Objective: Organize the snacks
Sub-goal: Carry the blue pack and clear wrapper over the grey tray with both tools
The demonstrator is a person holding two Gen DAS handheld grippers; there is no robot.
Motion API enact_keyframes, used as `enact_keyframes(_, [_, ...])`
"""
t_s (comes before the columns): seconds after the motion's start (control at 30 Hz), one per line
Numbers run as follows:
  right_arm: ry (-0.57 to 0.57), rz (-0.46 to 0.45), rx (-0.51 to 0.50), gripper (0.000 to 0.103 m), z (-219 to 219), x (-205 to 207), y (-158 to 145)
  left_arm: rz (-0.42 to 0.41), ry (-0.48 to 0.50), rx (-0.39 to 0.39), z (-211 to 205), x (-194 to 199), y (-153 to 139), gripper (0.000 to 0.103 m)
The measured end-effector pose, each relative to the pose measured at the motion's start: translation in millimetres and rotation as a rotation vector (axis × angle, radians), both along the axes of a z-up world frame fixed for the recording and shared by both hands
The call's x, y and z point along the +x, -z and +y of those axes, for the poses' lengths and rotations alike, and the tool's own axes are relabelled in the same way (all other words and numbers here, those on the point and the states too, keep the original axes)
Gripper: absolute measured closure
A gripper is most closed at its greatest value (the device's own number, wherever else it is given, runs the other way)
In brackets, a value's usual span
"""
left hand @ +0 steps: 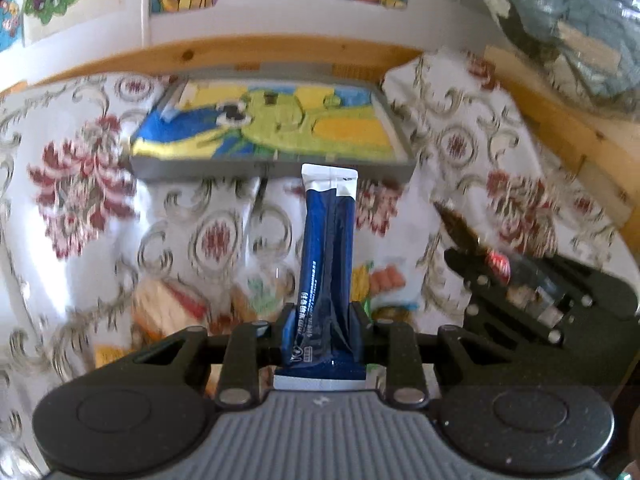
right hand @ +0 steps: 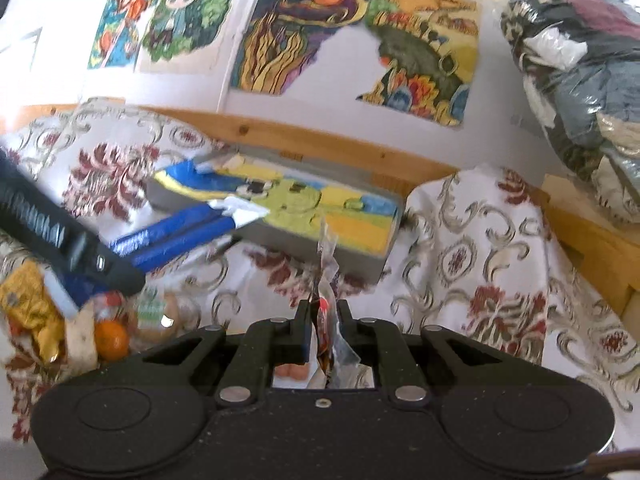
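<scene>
snacks: a loose pile (right hand: 100,320) lies on the floral cloth (right hand: 480,264) at the lower left of the right wrist view, comprising a gold-wrapped item, an orange round item and a clear pack with a green label; details are blurred. in the left wrist view the same kind of pile (left hand: 192,312) shows beneath the left gripper, also blurred.

left gripper (left hand: 322,316): fingers clenched on a blue stick sachet (left hand: 326,264) with white ends, gripped near its lower end. the sachet is lifted off the cloth, and its far white end points toward the near edge of the grey tray (left hand: 272,168). in the right wrist view this sachet (right hand: 180,236) enters from the left, its tip over the near left corner of the tray; contact with the tray cannot be determined.

grey tray: rests on the cloth near a wooden rail (left hand: 240,54), and its inside surface bears a blue, green and yellow cartoon picture.

right gripper (right hand: 323,310): fingers clenched on a small clear-wrapped snack (right hand: 326,320) with red and white inside, its twisted wrapper end standing upward. in the left wrist view this gripper (left hand: 480,252) sits to the right of the sachet, apart from it.

background: coloured drawings (right hand: 280,32) on the wall; bagged clothing (right hand: 580,60) at upper right.
</scene>
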State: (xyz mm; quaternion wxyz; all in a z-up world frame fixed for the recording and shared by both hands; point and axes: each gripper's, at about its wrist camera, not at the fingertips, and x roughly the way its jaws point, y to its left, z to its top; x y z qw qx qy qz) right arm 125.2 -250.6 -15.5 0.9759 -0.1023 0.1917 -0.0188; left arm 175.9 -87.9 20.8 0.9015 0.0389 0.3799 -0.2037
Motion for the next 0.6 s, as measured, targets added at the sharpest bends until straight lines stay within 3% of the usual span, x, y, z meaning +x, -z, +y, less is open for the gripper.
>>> enact_keyframes(0.17, [0.005, -0.070, 0.002, 0.091, -6.6, 26.1, -12.7, -0.056, 0.029, 0.023, -6.6, 31.7, -22.6, 0.074])
enact_keyframes(0.43, [-0.001, -0.177, 0.019, 0.091, -18.5, 102.7, -17.7, -0.116, -0.004, 0.052, -17.9, 103.7, -25.4, 0.074])
enact_keyframes(0.6, [0.018, -0.173, 0.075, 0.091, -30.7, 146.8, -7.2, -0.163, -0.070, -0.006, -28.1, 157.4, -19.4, 0.074])
